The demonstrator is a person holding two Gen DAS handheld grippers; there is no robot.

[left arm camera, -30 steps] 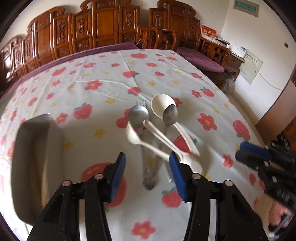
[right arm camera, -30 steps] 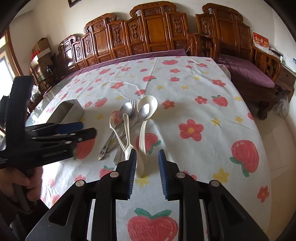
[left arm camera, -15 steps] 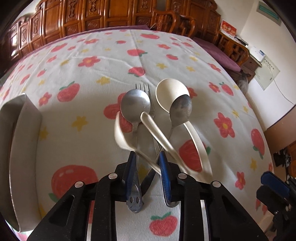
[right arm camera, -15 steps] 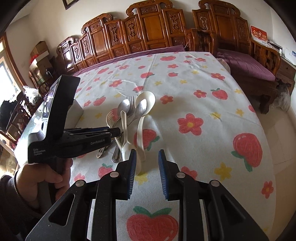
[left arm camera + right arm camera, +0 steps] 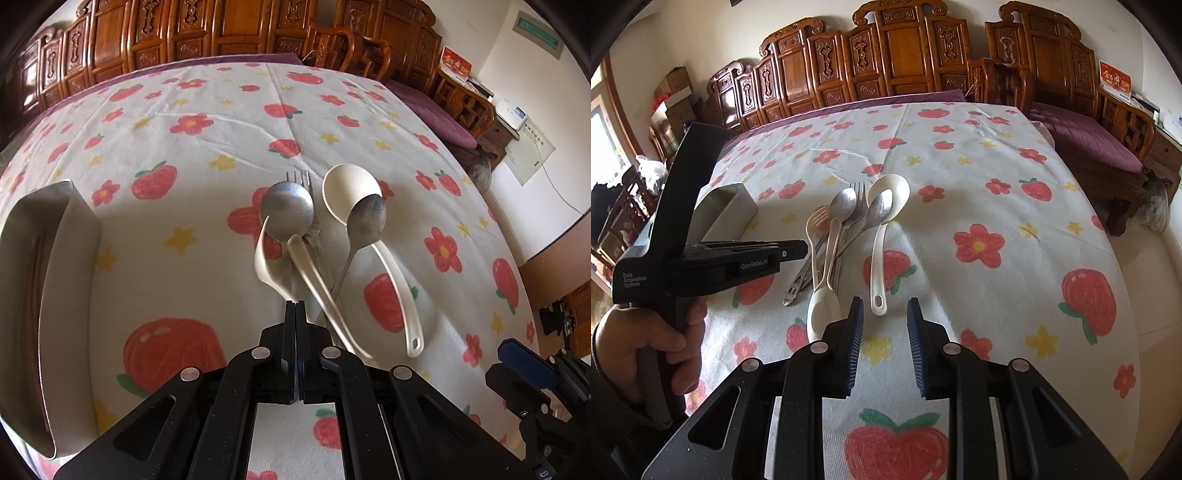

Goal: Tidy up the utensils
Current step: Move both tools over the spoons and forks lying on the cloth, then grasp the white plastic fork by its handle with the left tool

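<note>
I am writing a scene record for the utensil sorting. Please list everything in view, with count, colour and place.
round-bowled metal spoons: two, grey, in the pile mid-cloth
metal fork: one, grey, under the spoons
large plastic ladle spoon: one, cream, right of pile
small plastic spoon: one, cream, across pile
plastic fork: one, cream, left of pile
rectangular metal container: one, silver, left
strawberry-print tablecloth: one, white
carved wooden chairs: several, brown, behind
left gripper: black, jaws just closed on plastic fork
right gripper: black, open, empty
hand: one, holding left gripper
</note>
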